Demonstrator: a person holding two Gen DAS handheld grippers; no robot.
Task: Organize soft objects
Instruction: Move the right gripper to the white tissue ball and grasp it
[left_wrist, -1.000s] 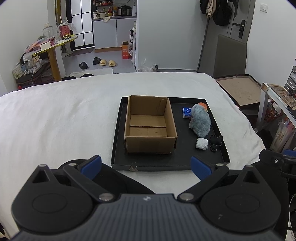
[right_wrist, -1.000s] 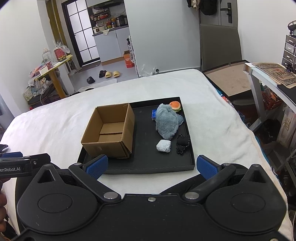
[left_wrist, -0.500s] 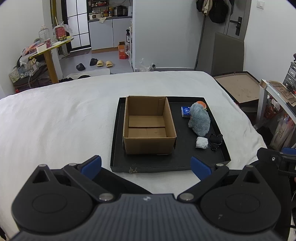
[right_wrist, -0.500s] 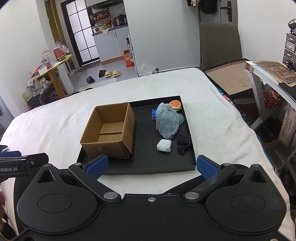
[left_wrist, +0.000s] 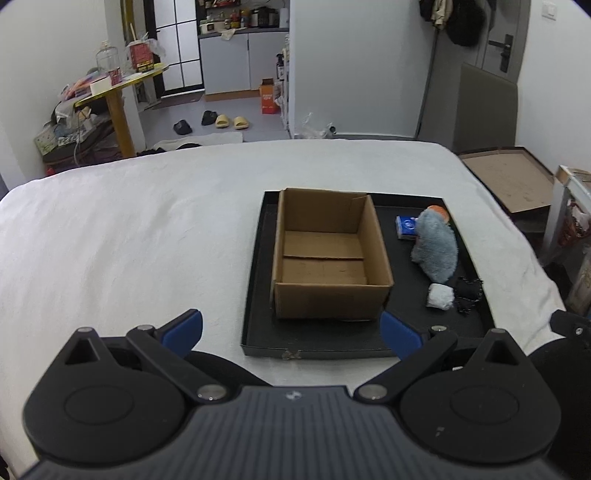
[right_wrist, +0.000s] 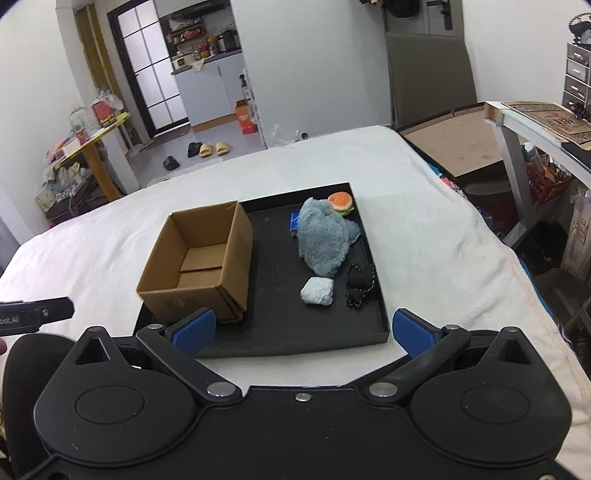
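Two views, taken one after the other.

Left wrist view: the left tongs (left_wrist: 290, 332) are spread wide apart, holding nothing, low over a white bed (left_wrist: 129, 240). Ahead of them a black tray (left_wrist: 251, 295) lies on the bed. An open cardboard box (left_wrist: 328, 254) stands on the tray's left part, just beyond the tongs' right fingertip. Right of the box lie the soft things: a grey-blue plush (left_wrist: 436, 247), a small white bundle (left_wrist: 439, 296) nearer the camera, a black pouch (left_wrist: 468, 291) touching the bundle's right side, a blue packet (left_wrist: 406, 227) at the plush's far left, and an orange toy (left_wrist: 439, 211) peeping from behind the plush. All are well apart from these tongs, with the box between.

Right wrist view: the right tongs (right_wrist: 301, 330) are also spread wide and hold nothing, above the tray's (right_wrist: 295, 339) near edge. The bundle (right_wrist: 317, 290) and pouch (right_wrist: 360, 282) lie ahead between the fingertips, the plush (right_wrist: 325, 240) beyond them, the toy (right_wrist: 340, 202), a burger shape, and packet (right_wrist: 294, 221) at the far end. The box (right_wrist: 199, 258) stands to the left, its near corner just beyond the left fingertip. Nothing lies between tongs and bundle.

Compared with a second ago, the left view has swung left, so the tray sits further right in view; the right view and the objects are almost unchanged.
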